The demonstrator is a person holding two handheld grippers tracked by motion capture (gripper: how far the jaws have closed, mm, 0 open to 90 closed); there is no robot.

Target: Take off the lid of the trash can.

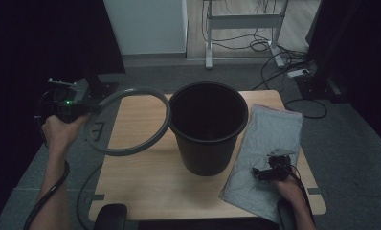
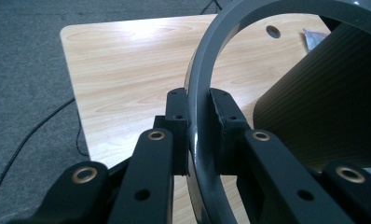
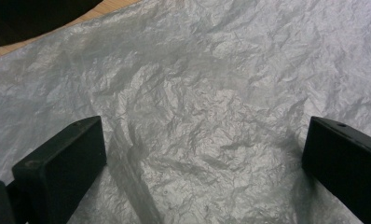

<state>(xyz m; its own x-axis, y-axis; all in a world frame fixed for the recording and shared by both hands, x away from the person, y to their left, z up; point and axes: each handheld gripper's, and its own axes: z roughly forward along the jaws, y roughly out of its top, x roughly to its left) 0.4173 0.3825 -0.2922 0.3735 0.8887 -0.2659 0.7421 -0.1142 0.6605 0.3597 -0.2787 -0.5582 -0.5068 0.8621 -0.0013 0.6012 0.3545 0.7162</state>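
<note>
Black bin blocks the table's middle

The bin [image 1: 207,127] stands mid-table, a grey ring [image 1: 131,120] just left and a crinkled grey bag [image 1: 265,153] covering the right side; bare wood [image 1: 150,184] lies open along the near-left edge.

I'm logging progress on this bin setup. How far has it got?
Done: the grey ring is off the black bin, which has no bag in it. In hand: the left claw is clamped on the ring's band, holding it beside the bin, while the right claw hovers open over the folded grey bag lying flat on the table. Left, probably: pick up the bag, line the bin, refit the ring.
</note>
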